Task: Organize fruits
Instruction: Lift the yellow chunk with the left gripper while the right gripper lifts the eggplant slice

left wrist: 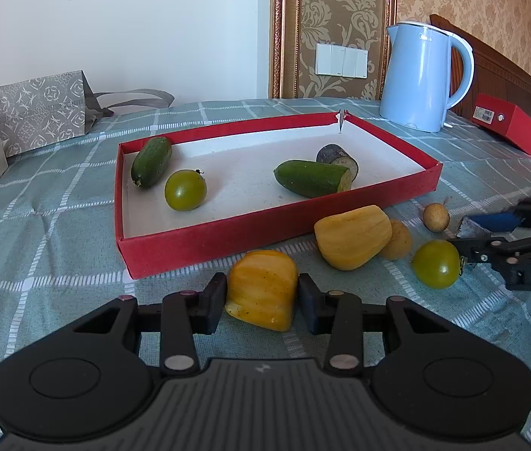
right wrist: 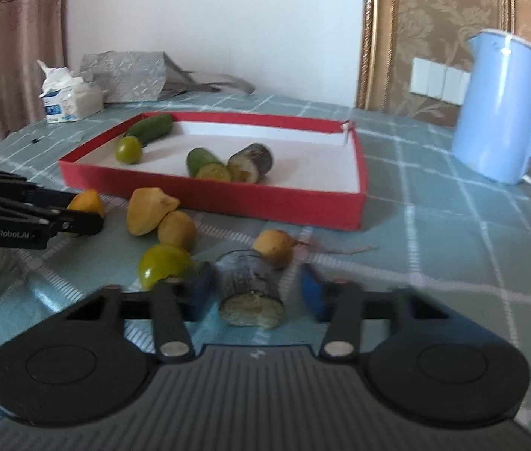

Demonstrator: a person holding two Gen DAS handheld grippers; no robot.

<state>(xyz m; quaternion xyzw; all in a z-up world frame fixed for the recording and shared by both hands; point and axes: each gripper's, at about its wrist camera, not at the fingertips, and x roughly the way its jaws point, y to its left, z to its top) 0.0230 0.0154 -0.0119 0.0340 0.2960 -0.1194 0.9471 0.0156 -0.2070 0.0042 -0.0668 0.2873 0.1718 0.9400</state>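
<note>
So the left gripper [left wrist: 261, 297] has its jaws pinching an orange-yellow fruit chunk [left wrist: 261, 289], down on the green checked cloth [left wrist: 58, 225] just in front of the red tray [left wrist: 227, 231]. The right gripper [right wrist: 254, 293] has a dark-skinned eggplant piece [right wrist: 248, 287] between its jaws, cut end facing the camera; that view is blurry and there's a visible gap on the right pad, so they aren't squeezing it.

Loose on the cloth near the tray: another yellow chunk [left wrist: 351, 236], a green tomato [left wrist: 436, 263] and two small tan round fruits [left wrist: 436, 218].

Inside the tray: a whole cucumber [left wrist: 151, 161], a green tomato [left wrist: 185, 189], a cut cucumber [left wrist: 312, 178] and an eggplant piece [left wrist: 336, 158] right behind it.

A light blue kettle [left wrist: 423, 75] stands past the tray's far corner.
</note>
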